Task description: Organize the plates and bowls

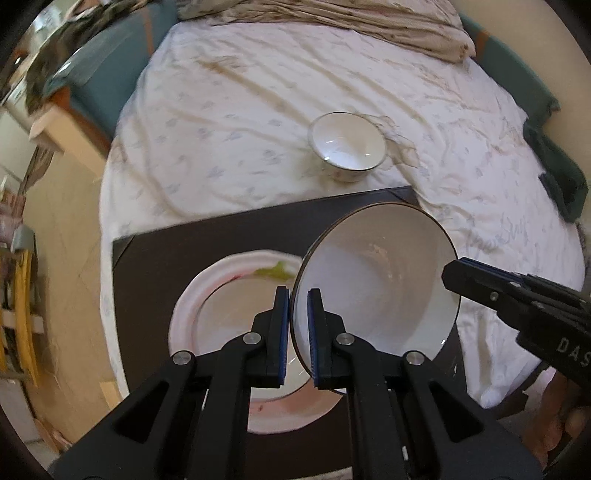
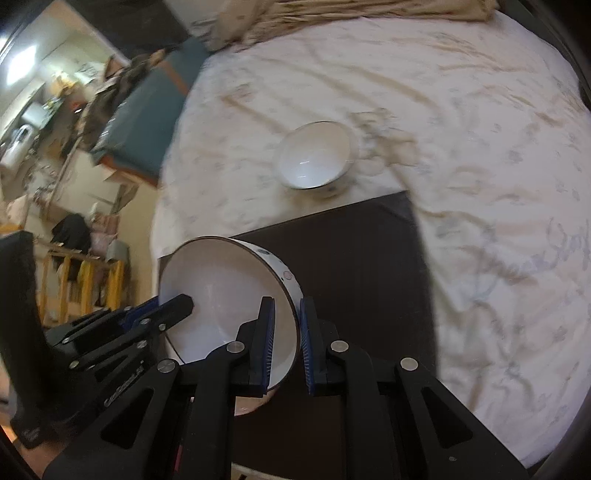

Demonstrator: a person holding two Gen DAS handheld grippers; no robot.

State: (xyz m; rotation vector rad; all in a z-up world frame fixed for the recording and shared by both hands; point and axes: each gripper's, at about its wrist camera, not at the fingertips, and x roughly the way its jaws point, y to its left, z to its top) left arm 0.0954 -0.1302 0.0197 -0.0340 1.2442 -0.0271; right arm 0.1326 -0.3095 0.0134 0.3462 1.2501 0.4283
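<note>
We work over a bed covered in a wrinkled white sheet with a faint pale print, a beige blanket bunched at its far end. A dark brown board lies flat on the sheet near us. Beyond the bed we see a teal upholstered seat, tan floor, and a cluttered room with wooden racks to our left — too blurred to itemise.

On the board sits a pink-rimmed plate with a green smear near its far rim. Our left gripper is clamped on the near rim of the large white bowl, which is tipped on its side above the board and partly over the plate; our right gripper pinches the opposite rim, one pad inside and one outside. The bowl's outer wall carries small printed motifs. A smaller white bowl with a dark rim stands upright on the sheet just past the board.

On the right gripper's body we read "DAS" in the left wrist view; the rest is cut off.
</note>
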